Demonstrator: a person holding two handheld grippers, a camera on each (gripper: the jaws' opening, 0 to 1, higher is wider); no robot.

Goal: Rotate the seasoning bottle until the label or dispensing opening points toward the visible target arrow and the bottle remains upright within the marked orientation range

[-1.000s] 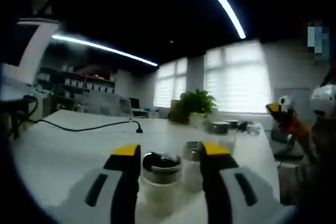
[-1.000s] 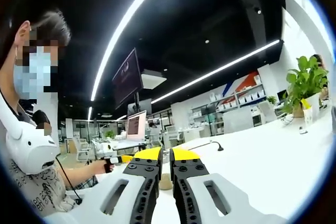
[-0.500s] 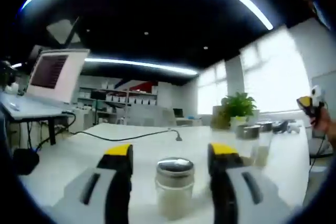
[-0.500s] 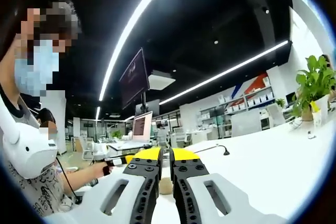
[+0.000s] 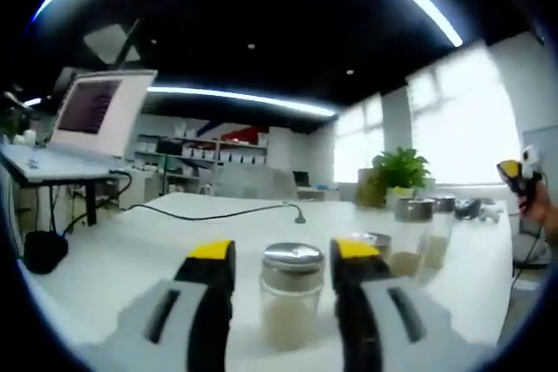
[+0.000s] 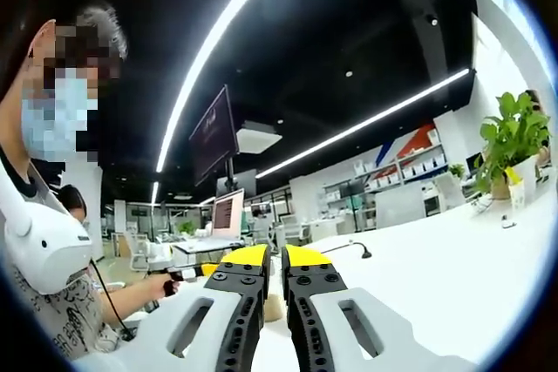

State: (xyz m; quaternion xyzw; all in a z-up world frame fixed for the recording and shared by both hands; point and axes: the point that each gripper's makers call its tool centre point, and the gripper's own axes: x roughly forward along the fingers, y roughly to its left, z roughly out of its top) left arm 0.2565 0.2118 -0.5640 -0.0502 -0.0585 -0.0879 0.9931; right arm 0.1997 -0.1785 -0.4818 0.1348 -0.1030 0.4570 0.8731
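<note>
- In your left gripper view, the seasoning bottle (image 5: 292,295) stands at the bottom centre of the frame, on the white table (image 5: 131,241).
- The bottle's long axis runs straight up the frame, so it reads as upright, with its shiny metal cap (image 5: 293,256) on top and pale contents filling the clear body below.
- You cannot tell from these pictures which way the label or the dispensing opening faces; the cap looks the same all round.
- Your left gripper (image 5: 283,259) has its jaws spread, one yellow-tipped jaw on each side of the bottle. Narrow gaps show between the tips and the cap, so it brackets the bottle without pinching it.
- Just right of the right jaw sits a second jar (image 5: 370,250), partly hidden, and further right in mid frame stand two more jars (image 5: 418,233) with metal lids.
- A potted plant (image 5: 399,176) stands behind them near the windows, a black cable (image 5: 227,213) crosses the table at mid left, and a monitor (image 5: 103,111) sits at the upper left.
- In your right gripper view, your right gripper (image 6: 270,257) rises from the bottom centre with its jaws pressed nearly together, only a thin slit between them and nothing pinched.
- A potted plant (image 6: 510,141) sits at the right edge of that view, and a person (image 6: 52,241) stands at the left.
</note>
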